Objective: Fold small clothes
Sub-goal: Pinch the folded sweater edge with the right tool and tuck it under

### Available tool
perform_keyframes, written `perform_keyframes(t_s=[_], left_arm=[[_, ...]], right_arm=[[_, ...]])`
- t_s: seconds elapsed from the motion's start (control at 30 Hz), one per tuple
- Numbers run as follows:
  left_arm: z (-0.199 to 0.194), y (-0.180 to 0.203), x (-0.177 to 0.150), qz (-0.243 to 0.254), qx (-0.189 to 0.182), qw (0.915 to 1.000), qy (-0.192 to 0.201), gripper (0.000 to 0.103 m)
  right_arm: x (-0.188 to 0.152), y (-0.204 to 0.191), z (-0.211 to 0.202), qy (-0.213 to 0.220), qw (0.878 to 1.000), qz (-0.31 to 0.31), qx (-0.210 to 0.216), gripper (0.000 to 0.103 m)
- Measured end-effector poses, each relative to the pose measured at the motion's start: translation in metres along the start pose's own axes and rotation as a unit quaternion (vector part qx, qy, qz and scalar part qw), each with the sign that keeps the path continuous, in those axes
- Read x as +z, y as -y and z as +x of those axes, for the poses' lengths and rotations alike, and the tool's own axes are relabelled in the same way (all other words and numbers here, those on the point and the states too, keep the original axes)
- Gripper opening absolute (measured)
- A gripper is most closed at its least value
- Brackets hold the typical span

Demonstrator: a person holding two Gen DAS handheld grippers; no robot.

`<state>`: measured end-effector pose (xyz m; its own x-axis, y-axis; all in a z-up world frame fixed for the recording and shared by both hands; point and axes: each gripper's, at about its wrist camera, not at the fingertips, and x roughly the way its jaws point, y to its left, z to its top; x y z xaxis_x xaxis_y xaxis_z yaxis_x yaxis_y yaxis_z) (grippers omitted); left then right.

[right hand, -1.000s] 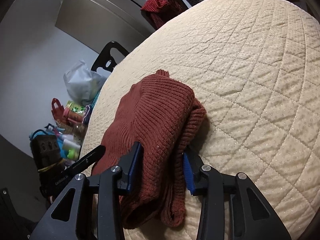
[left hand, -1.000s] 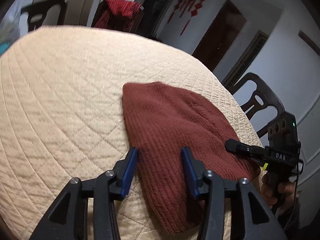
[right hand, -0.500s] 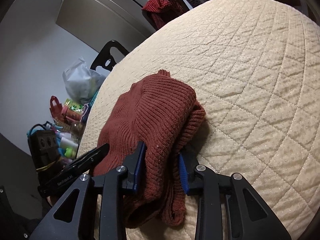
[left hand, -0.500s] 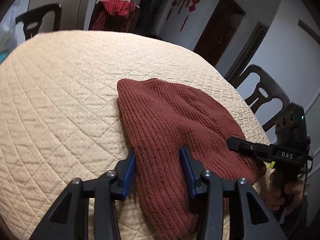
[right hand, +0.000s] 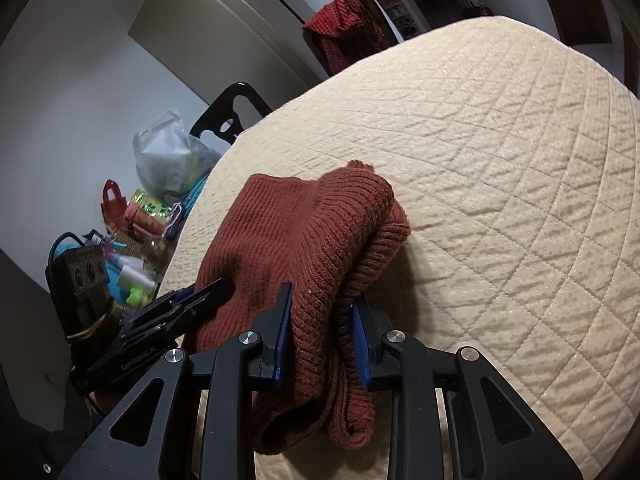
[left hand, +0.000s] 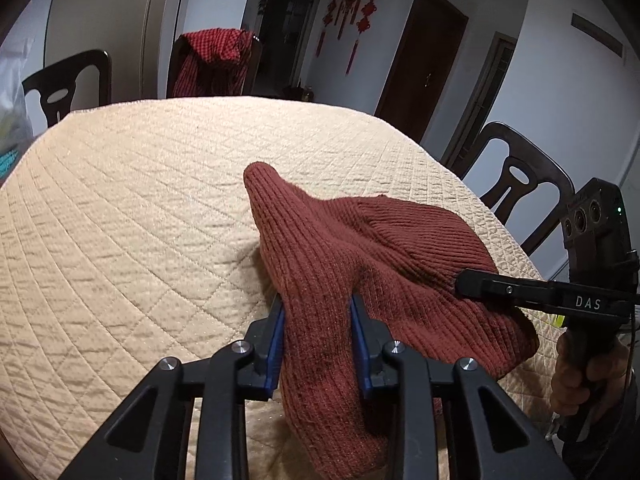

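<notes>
While both sets of jaws were closing, each had knit cloth between its blue pads. Left tool (left hand: 318, 322): pads pressed on a bunched fold of the rust-brown sweater (left hand: 372, 264), clenched on it. Right tool (right hand: 322, 318): pads pressed on a doubled, ribbed edge of the same sweater (right hand: 304, 236), likewise grasping it; loose folds hung below the jaws.

From the left wrist view the right tool (left hand: 460, 280) showed side-on, its black finger tip at the sweater's right edge, a hand (left hand: 580, 376) wrapped around its grip. From the right wrist view the left tool (right hand: 224, 288) came in from the left against the sweater's near side.

Sweater lay near the front edge of the counter, partly raised into a peak by the two grips, the rest resting on the beige quilted cover (left hand: 132, 208).

Beyond: dark chairs (left hand: 516, 184) around the counter, one draped with a red checked cloth (left hand: 214, 60); a plastic bag (right hand: 172, 156) and small clutter off the counter's left side; red hanging ornaments (left hand: 352, 4) on the far wall.
</notes>
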<state>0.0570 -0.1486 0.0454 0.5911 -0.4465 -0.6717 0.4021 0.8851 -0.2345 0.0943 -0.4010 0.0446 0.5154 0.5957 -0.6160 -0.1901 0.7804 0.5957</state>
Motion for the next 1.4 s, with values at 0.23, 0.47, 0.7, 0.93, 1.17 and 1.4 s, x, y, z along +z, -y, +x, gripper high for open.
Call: perform_keyframes(t_s=[0.23, 0.47, 0.7, 0.93, 1.17, 1.4], left_arm=[[-0.014, -0.011, 0.004, 0.004, 0.006, 0.9999, 0.015, 0.032], [-0.021, -0.044, 0.006, -0.003, 0.026, 0.9994, 0.022, 0.032], [-0.038, -0.095, 0.016, -0.018, 0.058, 0.9975, 0.035, 0.032], [-0.053, -0.151, 0.032, -0.037, 0.081, 0.9946, 0.054, 0.032], [-0.05, -0.19, 0.043, -0.054, 0.091, 0.9928, 0.057, 0.032], [-0.022, -0.215, 0.036, -0.068, 0.099, 0.9924, 0.026, 0.032]], right_arm=[[0.004, -0.023, 0.008, 0.003, 1.0, -0.018, 0.007, 0.027], [0.014, -0.052, 0.04, -0.012, 0.999, -0.037, 0.023, 0.027], [0.032, -0.098, 0.087, -0.027, 0.996, -0.071, 0.051, 0.026], [0.052, -0.133, 0.133, -0.039, 0.993, -0.082, 0.08, 0.026], [0.064, -0.146, 0.165, -0.05, 0.991, -0.085, 0.09, 0.026], [0.065, -0.128, 0.203, -0.073, 0.993, -0.065, 0.07, 0.027]])
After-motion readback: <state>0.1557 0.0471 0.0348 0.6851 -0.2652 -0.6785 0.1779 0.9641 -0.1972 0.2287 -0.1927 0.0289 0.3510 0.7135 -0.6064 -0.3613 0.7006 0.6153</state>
